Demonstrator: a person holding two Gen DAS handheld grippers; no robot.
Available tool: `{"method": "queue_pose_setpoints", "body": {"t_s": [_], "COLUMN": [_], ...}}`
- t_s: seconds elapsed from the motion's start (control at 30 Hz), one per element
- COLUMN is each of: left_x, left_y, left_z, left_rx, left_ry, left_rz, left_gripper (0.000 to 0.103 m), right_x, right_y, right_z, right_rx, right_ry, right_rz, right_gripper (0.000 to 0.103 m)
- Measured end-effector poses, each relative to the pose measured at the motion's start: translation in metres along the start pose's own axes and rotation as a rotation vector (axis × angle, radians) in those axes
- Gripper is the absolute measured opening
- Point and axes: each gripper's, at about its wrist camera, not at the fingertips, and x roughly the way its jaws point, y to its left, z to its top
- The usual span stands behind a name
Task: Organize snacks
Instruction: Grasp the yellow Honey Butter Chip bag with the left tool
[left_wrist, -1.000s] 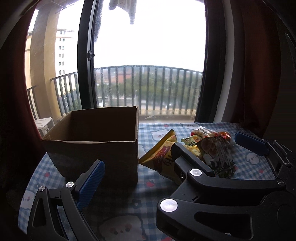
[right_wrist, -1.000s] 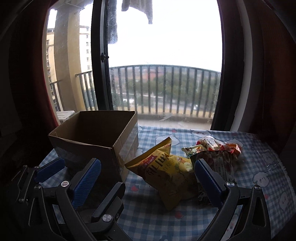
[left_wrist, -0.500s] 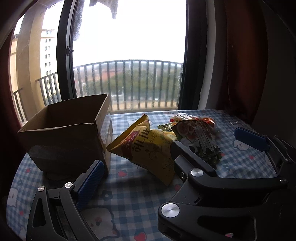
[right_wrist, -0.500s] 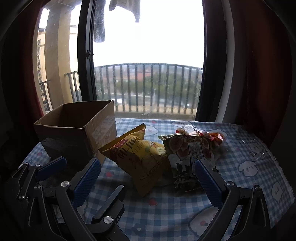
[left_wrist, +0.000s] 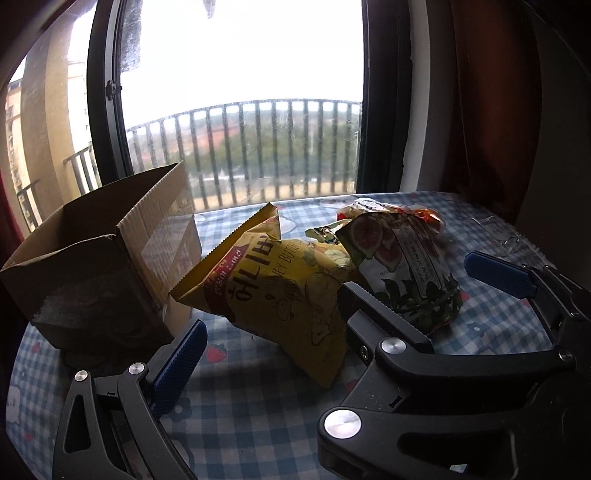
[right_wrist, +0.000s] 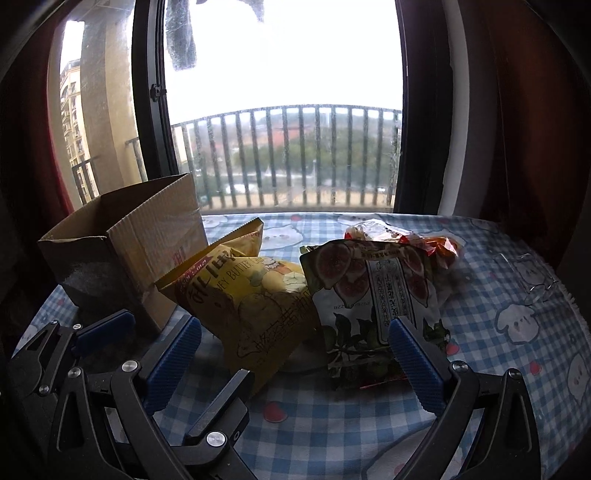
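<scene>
Snacks on table, both grippers spread empty.
Left gripper (left_wrist: 332, 325) and right gripper (right_wrist: 295, 343) were open; yellow chip bag (right_wrist: 251, 295) lay at box's (right_wrist: 122, 243) 3 o'clock, touching fig bag (right_wrist: 373, 295).

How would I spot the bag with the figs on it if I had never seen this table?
Find the open cardboard box on the checked tablecloth by the window. To its right lies a yellow chip bag, and the fig bag leans beside that, further right. Unlike its plain yellow neighbour, it shows cut purple figs, dark leaves and a white label.
</scene>
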Motion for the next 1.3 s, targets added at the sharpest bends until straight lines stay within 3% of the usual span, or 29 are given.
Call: {"method": "queue_pose_setpoints", "body": {"t_s": [0.13,0.57,0.9,1.3], "left_x": [0.016,0.055,0.099,0.122], "left_y": [0.005,-0.013,0.004,0.013], "left_z": [0.009,0.049,0.042,0.030], "left_rx": [-0.027,0.076,0.051,0.015], "left_ry": [0.032,0.033,0.118,0.181], "left_rz": [0.004,0.022,0.050,0.012], "left_gripper": [0.100,0.101,0.101,0.103], "right_x": [0.016,0.047,0.078,0.100], "right_y": [-0.001,-0.035,-0.040,-0.038], "right_z": [0.009,0.037,0.032,0.018], "right_rx": [-0.020,0.069,0.062,0.098], "right_ry": [0.013,0.022,0.089,0.155], "right_rz": [0.020,-0.021,-0.031,-0.026], "right_gripper": [0.102,0.102,0.102,0.102]}}
